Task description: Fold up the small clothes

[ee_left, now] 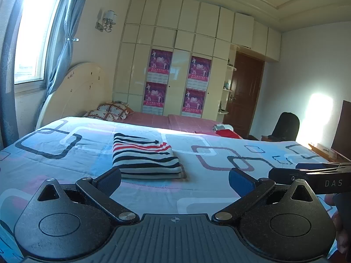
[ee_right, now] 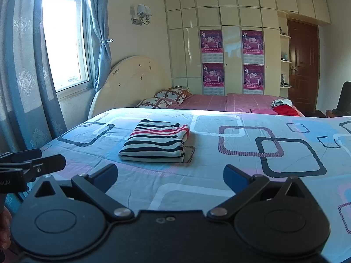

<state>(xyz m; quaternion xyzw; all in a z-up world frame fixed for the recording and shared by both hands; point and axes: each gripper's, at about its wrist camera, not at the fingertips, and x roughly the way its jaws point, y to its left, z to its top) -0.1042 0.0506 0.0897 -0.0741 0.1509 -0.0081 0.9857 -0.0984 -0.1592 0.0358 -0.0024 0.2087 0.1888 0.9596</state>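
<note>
Nearest, the left gripper (ee_left: 174,180) fills the bottom of its own view, its two blue-padded fingers (ee_left: 109,180) spread wide apart with nothing between them. It hovers over a bedspread (ee_left: 219,188) of pale blue printed with rounded rectangles. The right gripper (ee_right: 170,178) is likewise spread wide and empty, above the same cover. Each tool shows at the edge of the other's view: the right one enters from the right of the left camera, the left one from the left of the right camera.

Just beyond the grippers, a little left of centre, lies the striped garment (ee_left: 145,156), folded into a neat rectangle with black, white and red stripes. It rests flat on the bedspread, apart from both tools.

Farther back, a pink sheet (ee_right: 210,102) covers the far part of the bed, with two patterned pillows (ee_right: 169,98) at the left by a cream rounded headboard (ee_right: 129,81). A red piece of clothing (ee_right: 285,109) sits at the far right of the bed.

Behind stand cream wardrobes (ee_right: 230,17) bearing purple posters (ee_right: 211,59), a brown door (ee_right: 303,65) on the right, and a bright window (ee_right: 63,41) with blue curtains on the left.
</note>
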